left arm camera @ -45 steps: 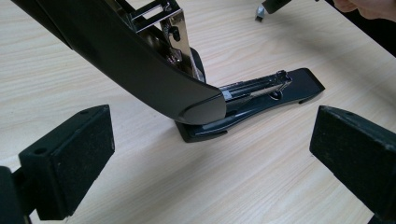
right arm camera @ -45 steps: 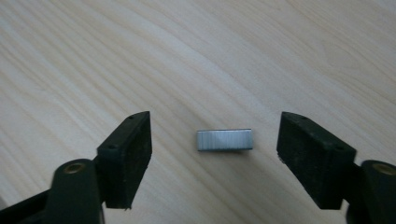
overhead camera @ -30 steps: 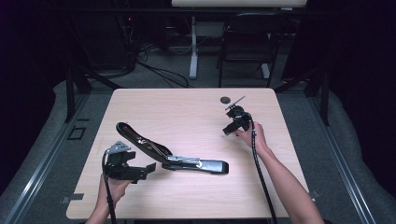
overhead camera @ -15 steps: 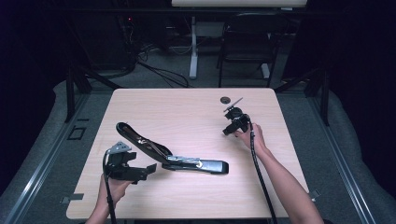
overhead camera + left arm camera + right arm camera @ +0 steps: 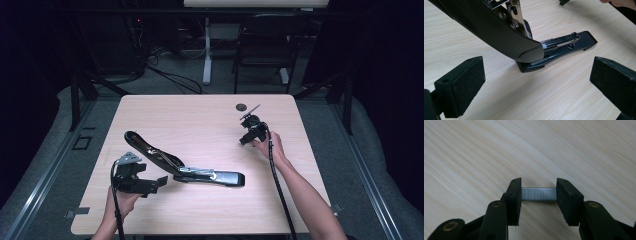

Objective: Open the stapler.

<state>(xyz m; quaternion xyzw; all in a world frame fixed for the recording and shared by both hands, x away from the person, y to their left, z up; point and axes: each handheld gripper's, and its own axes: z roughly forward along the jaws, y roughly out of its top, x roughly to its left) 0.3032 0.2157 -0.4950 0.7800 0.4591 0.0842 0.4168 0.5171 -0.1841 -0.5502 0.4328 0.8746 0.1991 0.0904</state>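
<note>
Looks like a lab or recording studio: 1 pale wood-grain desk [image 5: 200,120] sits lit in the middle of a dark room, grey carpet [image 5: 350,150] underneath. Behind it, cables [image 5: 170,77] sprawl across the floor, a black chair [image 5: 262,55] waits, and a white-legged table [image 5: 206,55] stands at the back. Metal rails [image 5: 45,170] run along the floor beside the desk.

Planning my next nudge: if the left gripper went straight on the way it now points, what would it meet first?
Probably the opened stapler: its raised black arm hangs just ahead between the open jaws of the left gripper, with the base behind it. Depth is hard to judge.
</note>
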